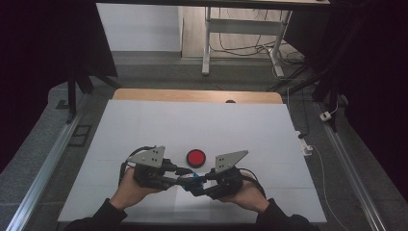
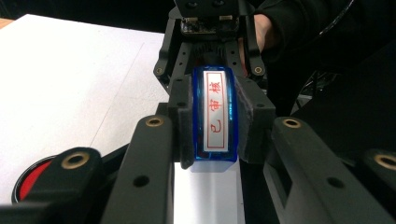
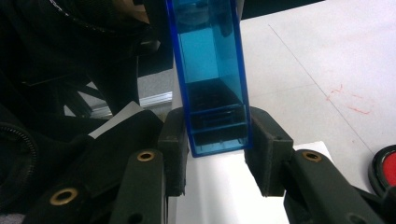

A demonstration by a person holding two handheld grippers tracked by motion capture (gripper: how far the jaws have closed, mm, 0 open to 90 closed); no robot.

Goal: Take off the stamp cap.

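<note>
A blue see-through stamp with a white label in red characters hangs level between my two grippers, a little above the table. In the left gripper view, my left gripper is shut on its near end, with a pad pressed on each side. In the right gripper view, my right gripper has both pads against the sides of the stamp's other end. The two grippers face each other near the table's front edge, a hand on each.
A round red ink pad lies just beyond the grippers and shows at the edge of both gripper views. A white sheet lies under the stamp. Faint red marks are on the white tabletop.
</note>
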